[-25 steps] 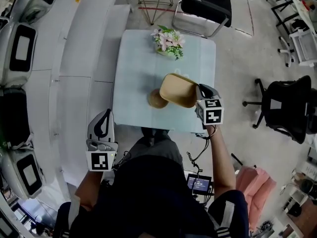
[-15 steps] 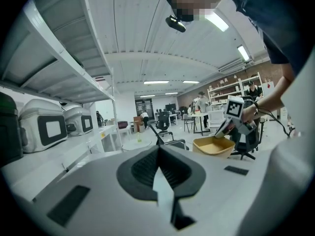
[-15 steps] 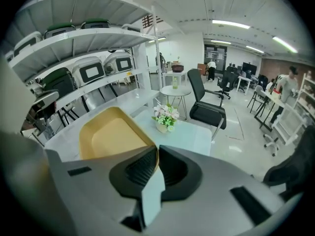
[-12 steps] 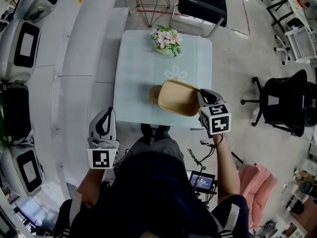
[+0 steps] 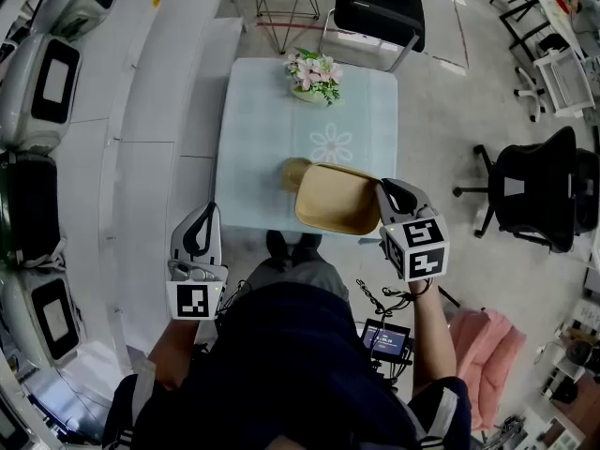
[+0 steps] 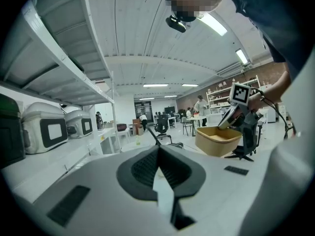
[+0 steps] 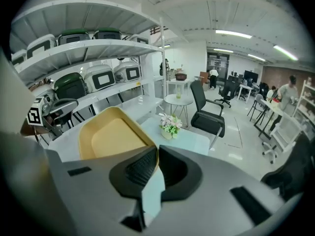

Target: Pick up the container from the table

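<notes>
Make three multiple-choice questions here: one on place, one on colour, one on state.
1. Where do the flowers stand? A on the table's far edge; B on the floor; C on a shelf.
2. What colour is the container? A blue; B tan; C black.
3. What is the right tool doing? A open, empty; B shut on the container's rim; C lying on the table.
Answers: A, the head view shows them at the far edge; B, its walls are tan; B, the rim sits between its closed jaws.
</notes>
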Motion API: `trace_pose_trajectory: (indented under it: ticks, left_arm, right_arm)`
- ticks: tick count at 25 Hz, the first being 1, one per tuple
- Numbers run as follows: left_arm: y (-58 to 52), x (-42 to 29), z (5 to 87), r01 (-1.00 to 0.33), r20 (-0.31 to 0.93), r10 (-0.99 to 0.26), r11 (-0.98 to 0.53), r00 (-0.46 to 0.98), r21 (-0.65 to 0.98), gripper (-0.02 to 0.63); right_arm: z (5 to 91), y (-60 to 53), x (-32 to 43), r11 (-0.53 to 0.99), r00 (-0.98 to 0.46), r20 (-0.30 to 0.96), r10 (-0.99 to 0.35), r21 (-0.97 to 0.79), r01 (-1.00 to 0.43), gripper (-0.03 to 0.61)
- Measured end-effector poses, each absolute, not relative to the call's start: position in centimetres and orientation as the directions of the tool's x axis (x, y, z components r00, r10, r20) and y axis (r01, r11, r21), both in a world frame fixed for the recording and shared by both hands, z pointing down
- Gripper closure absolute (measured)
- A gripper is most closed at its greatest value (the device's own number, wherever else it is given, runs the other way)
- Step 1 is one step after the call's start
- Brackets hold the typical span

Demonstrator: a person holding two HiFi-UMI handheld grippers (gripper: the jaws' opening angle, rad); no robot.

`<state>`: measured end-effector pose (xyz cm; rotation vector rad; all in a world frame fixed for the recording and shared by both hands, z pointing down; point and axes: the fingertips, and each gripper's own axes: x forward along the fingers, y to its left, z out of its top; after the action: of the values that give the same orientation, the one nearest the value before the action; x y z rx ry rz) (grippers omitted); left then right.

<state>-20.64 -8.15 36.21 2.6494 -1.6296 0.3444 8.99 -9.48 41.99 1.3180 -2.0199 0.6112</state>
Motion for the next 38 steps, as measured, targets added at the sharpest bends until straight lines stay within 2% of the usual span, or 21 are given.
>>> trace_pose_trajectory:
  ticks: [13, 34, 38]
  left_arm:
    - [-6.8, -20.7, 34.8, -0.879, 0.164, -0.878, -0.467, 0.449, -0.098, 0.611]
    - [-4.8, -20.5, 31.8, -0.872, 0.105, -0.876, -0.480, 0.471, -0.092, 0.611]
    - [-4.6, -20.6, 31.5, -0.874, 0.091, -0.879, -0.476, 0.469, -0.097, 0.611]
  right_arm:
    - [36.4, -5.4, 8.1, 0.333, -0.297, 0.559, -0.774, -0.040, -0.942, 0.560]
    - [30.4, -0.2, 9.1, 0.162, -0.147, 0.279, -0.949, 0.031, -0.986, 0.558]
    - [30.2, 0.4, 9.2, 0.126, -0.113, 0.260, -0.959, 0.033, -0.992, 0.558]
